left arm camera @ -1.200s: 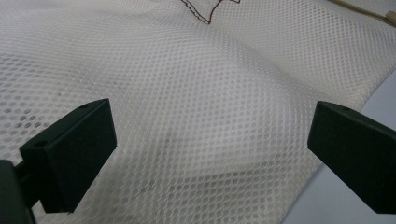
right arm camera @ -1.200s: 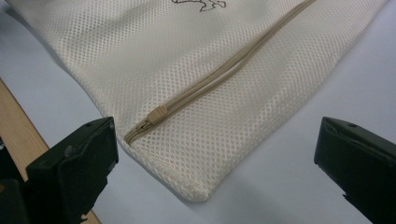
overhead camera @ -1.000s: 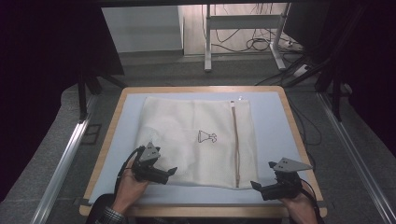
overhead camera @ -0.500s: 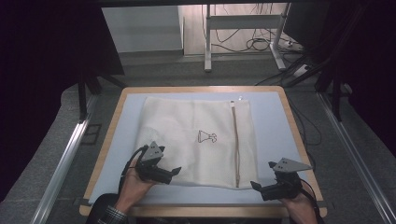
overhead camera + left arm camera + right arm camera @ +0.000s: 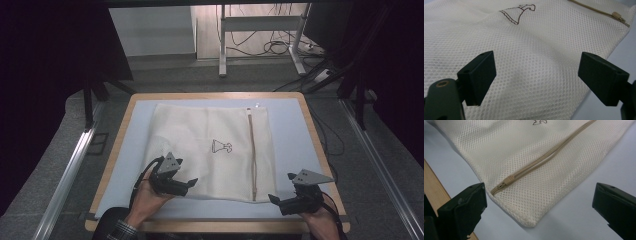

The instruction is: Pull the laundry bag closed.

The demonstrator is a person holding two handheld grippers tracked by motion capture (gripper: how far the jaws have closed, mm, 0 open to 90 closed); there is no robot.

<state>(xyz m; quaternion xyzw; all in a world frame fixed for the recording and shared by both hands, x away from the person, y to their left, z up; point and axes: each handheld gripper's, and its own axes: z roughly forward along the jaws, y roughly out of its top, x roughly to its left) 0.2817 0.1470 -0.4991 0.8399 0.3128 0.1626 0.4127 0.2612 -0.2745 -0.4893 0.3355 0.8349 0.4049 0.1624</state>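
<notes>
A cream mesh laundry bag (image 5: 200, 135) lies flat on the light blue mat, with a small dress logo (image 5: 221, 147) and a tan zipper (image 5: 251, 155) along its right side. My left gripper (image 5: 193, 184) hovers over the bag's near left part. Its jaws have just been closing, and they still stand apart over the mesh (image 5: 536, 62) without pinching it. My right gripper (image 5: 273, 199) waits open just off the bag's near right corner. The zipper pull (image 5: 508, 180) lies ahead of its left jaw, and the bag corner (image 5: 531, 222) sits between the jaws, untouched.
The mat (image 5: 295, 135) has a wooden rim (image 5: 320, 150). Bare mat runs along the bag's right, left and near sides. Beyond the table are a grey floor, metal rails (image 5: 70, 170) and a desk frame with cables (image 5: 260, 45).
My left gripper has edged slightly to the right over the bag's near left part. The right gripper and the bag have stayed where they were.
</notes>
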